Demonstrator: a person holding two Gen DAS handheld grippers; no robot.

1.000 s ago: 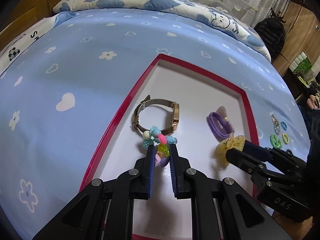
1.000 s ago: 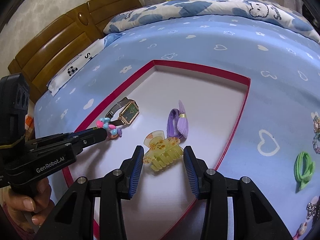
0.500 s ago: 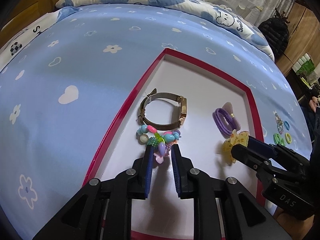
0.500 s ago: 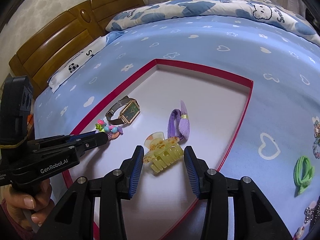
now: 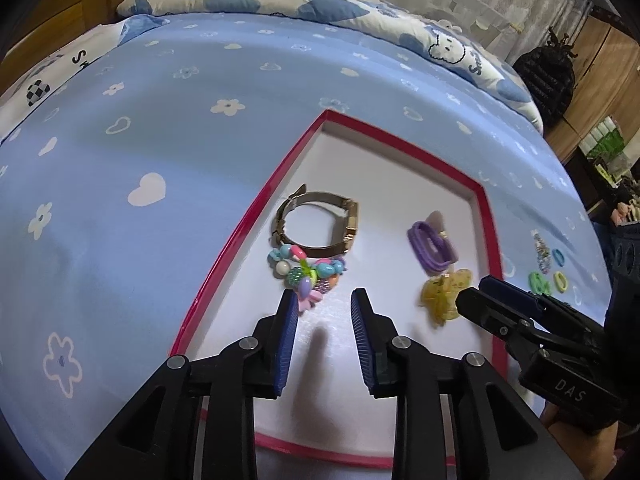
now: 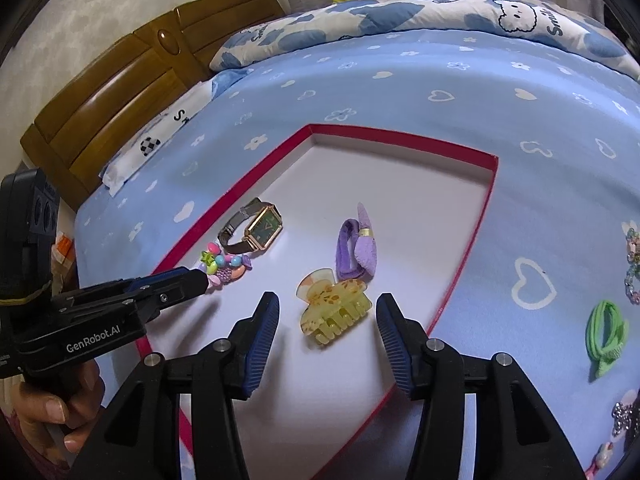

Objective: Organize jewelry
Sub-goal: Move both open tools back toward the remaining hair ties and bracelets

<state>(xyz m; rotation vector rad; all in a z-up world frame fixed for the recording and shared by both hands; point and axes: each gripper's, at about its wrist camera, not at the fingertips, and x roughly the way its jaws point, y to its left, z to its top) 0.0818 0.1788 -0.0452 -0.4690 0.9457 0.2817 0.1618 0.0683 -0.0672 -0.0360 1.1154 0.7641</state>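
Observation:
A white tray with a red rim (image 5: 236, 244) (image 6: 464, 276) lies on the blue bedsheet. In it are a gold watch (image 5: 320, 224) (image 6: 256, 230), a colourful bead bracelet (image 5: 306, 270) (image 6: 226, 266), a purple hair tie (image 5: 432, 246) (image 6: 356, 252) and a yellow claw clip (image 5: 444, 292) (image 6: 336, 308). My left gripper (image 5: 324, 300) (image 6: 200, 280) is opening, and the bracelet rests on the tray just ahead of its fingertips, unpressed. My right gripper (image 6: 326, 308) (image 5: 472, 300) is opening too; the clip lies between its pads with a gap on each side.
Right of the tray, loose on the sheet, lie a green hair tie (image 6: 606, 332), small coloured rings (image 5: 558, 258) and a beaded chain (image 6: 632, 264). A patterned duvet (image 5: 320, 4) and a wooden headboard (image 6: 120, 92) are at the back. A hand (image 6: 52, 412) holds the left gripper.
The left jaws spread and let go of the bead bracelet, which now lies by the watch. The right jaws widened away from the claw clip.

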